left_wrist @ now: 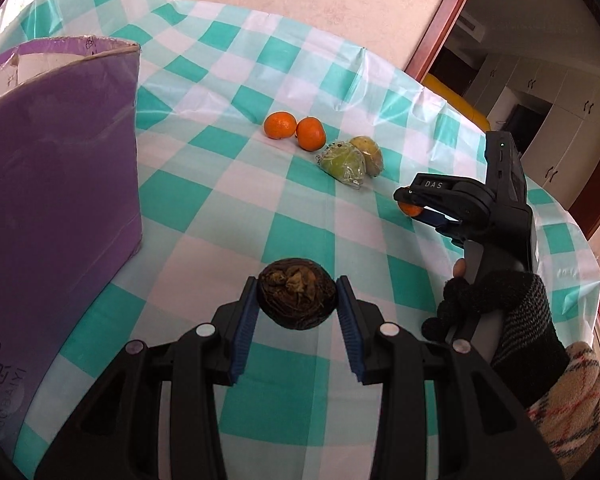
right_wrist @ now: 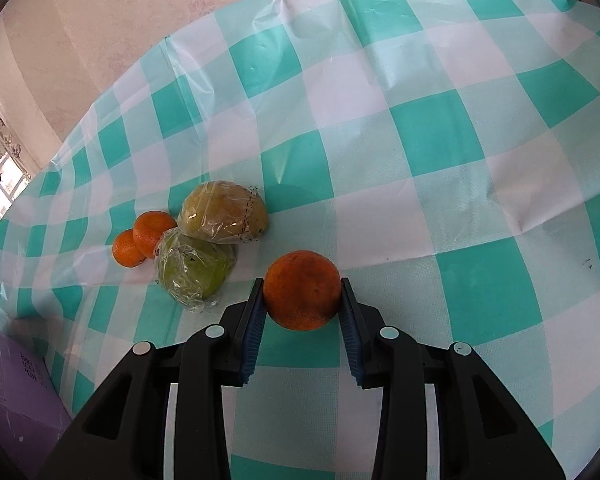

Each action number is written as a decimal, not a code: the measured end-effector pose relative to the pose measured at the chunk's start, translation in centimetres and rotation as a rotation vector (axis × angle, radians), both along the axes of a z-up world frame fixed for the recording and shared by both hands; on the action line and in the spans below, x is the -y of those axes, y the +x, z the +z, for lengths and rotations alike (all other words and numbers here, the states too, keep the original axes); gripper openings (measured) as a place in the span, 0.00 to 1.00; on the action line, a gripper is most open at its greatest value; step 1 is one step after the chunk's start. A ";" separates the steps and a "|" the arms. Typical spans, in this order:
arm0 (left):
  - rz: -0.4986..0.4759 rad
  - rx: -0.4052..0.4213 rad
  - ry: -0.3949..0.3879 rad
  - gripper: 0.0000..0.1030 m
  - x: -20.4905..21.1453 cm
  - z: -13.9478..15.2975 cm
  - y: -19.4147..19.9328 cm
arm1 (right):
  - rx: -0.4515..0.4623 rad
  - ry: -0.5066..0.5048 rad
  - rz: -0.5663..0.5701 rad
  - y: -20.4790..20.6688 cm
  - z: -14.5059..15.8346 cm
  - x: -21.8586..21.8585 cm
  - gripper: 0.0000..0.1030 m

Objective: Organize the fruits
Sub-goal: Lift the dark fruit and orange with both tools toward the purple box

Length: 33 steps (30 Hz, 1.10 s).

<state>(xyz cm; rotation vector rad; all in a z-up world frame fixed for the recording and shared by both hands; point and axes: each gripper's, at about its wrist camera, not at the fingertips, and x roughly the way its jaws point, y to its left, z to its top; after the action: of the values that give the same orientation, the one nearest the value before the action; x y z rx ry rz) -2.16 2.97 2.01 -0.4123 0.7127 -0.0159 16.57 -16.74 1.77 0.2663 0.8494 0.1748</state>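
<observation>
My left gripper (left_wrist: pixel 297 296) is shut on a dark brown, wrinkled round fruit (left_wrist: pixel 297 294), held over the checked tablecloth beside the purple box (left_wrist: pixel 56 168). My right gripper (right_wrist: pixel 302 295) is shut on an orange (right_wrist: pixel 302 289); it also shows in the left wrist view (left_wrist: pixel 411 205) at the right, with the orange (left_wrist: pixel 410 210) in its jaws. Two small oranges (left_wrist: pixel 278 125) (left_wrist: pixel 311 133) and two plastic-wrapped fruits, one green (left_wrist: pixel 343 161) and one yellowish (left_wrist: pixel 369 152), lie together mid-table. In the right wrist view they lie left of the gripper: oranges (right_wrist: pixel 153 233) (right_wrist: pixel 127 249), green (right_wrist: pixel 194 269), yellowish (right_wrist: pixel 224 213).
The open purple cardboard box stands at the left of the table; its corner shows in the right wrist view (right_wrist: pixel 16 392). The table edge (left_wrist: pixel 480 120) runs along the far right, with a doorway and cabinets behind. A gloved hand (left_wrist: pixel 496 300) holds the right gripper.
</observation>
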 end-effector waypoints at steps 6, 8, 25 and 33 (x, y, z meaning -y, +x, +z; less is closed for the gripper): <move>0.012 0.020 -0.027 0.38 -0.5 0.0 -0.3 | 0.038 -0.007 -0.007 -4.8 0.3 -0.5 0.35; 0.016 0.024 -0.035 0.38 -0.8 0.0 -0.4 | 0.044 -0.012 -0.001 -6.4 0.4 -0.8 0.35; 0.032 0.034 -0.048 0.38 -1.4 0.0 -0.8 | 0.063 -0.092 0.065 -17.9 0.4 -1.6 0.35; 0.067 0.102 -0.042 0.38 -1.8 1.0 -4.5 | 0.111 -0.023 0.102 -20.4 0.9 -1.1 0.35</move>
<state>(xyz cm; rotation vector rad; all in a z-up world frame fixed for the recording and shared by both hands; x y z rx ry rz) -6.67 4.78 3.03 -0.4724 0.5982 0.0115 -3.81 -15.67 2.67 0.1902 0.7549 0.2720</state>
